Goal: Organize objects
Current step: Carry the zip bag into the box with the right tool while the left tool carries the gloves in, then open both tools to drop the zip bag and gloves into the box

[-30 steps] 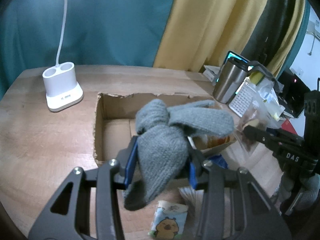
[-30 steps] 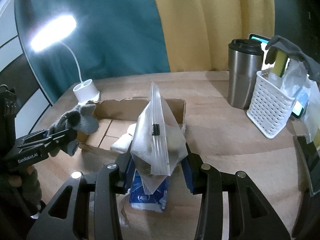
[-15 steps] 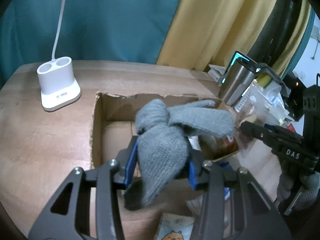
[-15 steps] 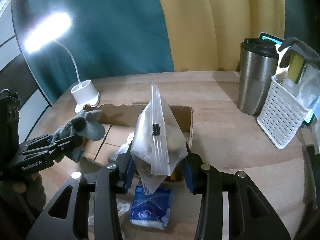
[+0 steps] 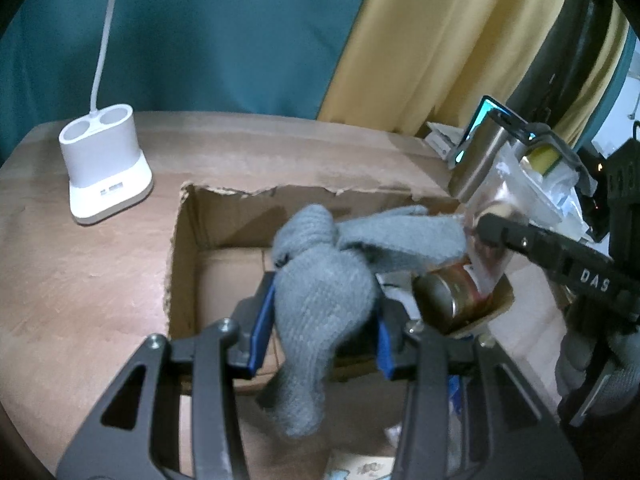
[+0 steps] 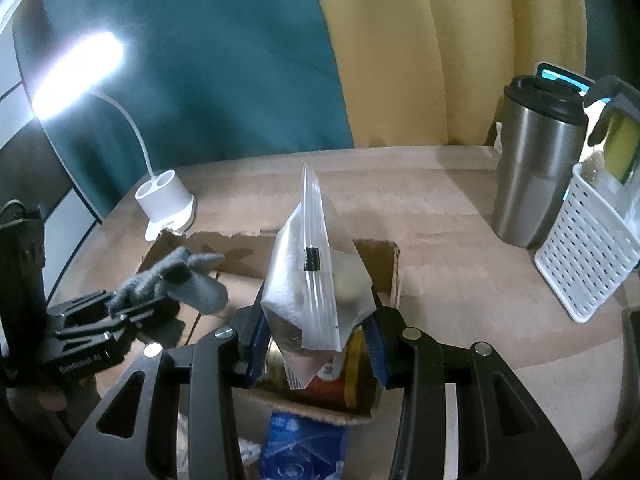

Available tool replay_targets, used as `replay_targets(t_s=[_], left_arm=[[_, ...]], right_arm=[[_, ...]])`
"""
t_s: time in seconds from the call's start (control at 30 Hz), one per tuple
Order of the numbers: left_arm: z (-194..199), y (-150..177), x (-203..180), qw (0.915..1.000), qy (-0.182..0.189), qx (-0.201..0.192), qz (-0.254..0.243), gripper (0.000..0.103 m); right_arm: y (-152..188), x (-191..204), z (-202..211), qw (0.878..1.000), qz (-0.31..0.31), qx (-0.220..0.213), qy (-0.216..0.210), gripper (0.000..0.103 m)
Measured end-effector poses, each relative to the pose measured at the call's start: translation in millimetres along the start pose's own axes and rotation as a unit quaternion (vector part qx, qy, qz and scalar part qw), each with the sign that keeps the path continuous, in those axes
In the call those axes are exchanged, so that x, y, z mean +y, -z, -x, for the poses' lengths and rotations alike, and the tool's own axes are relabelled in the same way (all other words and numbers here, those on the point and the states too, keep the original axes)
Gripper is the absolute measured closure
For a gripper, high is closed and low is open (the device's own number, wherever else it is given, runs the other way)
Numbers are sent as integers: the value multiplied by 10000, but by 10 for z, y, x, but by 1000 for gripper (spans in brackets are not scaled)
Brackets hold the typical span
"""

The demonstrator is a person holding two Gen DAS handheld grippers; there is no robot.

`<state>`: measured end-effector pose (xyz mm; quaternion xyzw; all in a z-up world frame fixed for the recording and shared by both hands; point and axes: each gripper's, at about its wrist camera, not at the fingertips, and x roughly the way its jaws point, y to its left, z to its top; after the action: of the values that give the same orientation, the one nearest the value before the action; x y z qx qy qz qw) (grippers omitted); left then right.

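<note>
The left hand-held gripper point(image 5: 320, 330) is clamped on a grey knitted glove point(image 5: 324, 292), its limp fingers drooping over the near edge of a torn cardboard box point(image 5: 188, 248). The right hand-held gripper point(image 6: 316, 338) pinches a clear, crinkled zip bag point(image 6: 316, 280) upright above the box's near corner, over a round tin point(image 5: 448, 296). Only the right view shows, farther off on the bench point(image 6: 440, 248), a steel tumbler point(image 6: 536, 176) and perforated white basket point(image 6: 588, 256); both show the white lamp base point(image 5: 104, 168).

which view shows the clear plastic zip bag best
The right wrist view: the clear plastic zip bag stands centred and whole between the right gripper fingers. The left wrist view catches only a blurred part of it at the edge, behind that gripper's finger.
</note>
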<state>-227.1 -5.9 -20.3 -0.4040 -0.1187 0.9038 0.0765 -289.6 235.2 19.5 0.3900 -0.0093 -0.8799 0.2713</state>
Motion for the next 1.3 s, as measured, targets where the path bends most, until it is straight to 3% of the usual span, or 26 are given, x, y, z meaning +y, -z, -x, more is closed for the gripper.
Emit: replay_targets(t_s=[0.6, 0.7, 0.8, 1.17, 1.3], left_arm=[[-292, -44, 6, 9997, -34, 223, -42, 60], [-371, -25, -6, 9994, -55, 325, -61, 59], [-414, -16, -17, 9991, -54, 411, -52, 59], [-406, -19, -35, 9989, -77, 465, -46, 55], [-383, -10, -43, 9990, -81, 435, -40, 55]], right_arm=[[-89, -90, -367, 9999, -69, 17, 108, 59], [-50, -87, -407, 9997, 25, -1, 223, 55], [-31, -65, -392, 9995, 108, -62, 276, 42], [-13, -135, -110, 9982, 146, -314, 489, 39], [43, -203, -137, 9975, 212, -189, 642, 34]])
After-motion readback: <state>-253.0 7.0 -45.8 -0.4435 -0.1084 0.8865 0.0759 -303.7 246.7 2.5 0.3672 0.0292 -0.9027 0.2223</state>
